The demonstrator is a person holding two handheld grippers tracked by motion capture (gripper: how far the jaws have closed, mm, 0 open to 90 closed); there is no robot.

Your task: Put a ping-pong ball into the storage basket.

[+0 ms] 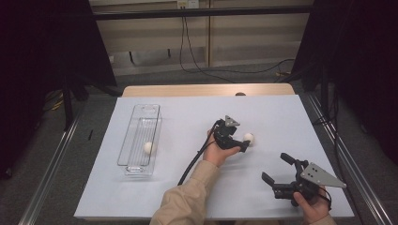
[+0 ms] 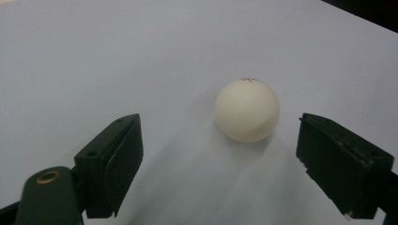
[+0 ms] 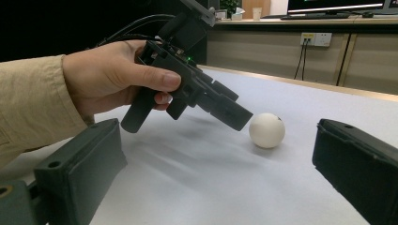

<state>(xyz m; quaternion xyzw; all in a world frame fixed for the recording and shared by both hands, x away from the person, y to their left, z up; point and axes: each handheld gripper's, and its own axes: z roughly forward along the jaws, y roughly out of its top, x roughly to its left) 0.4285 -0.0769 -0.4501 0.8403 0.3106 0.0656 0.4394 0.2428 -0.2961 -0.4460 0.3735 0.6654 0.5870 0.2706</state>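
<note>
- The left gripper (image 1: 243,142) has its jaws spread apart, with a white ball (image 1: 248,138) on the table between them, nearer one jaw and not gripped.
- The right gripper (image 1: 278,167) is held near the table's front right corner, jaws wide apart around nothing.
- A clear plastic tray (image 1: 139,112) lies lengthwise at the left, well apart from both grippers.
- Inside it a second white ball (image 1: 149,147) rests toward the near end.
- White paper (image 1: 187,112) covers the table.
</note>
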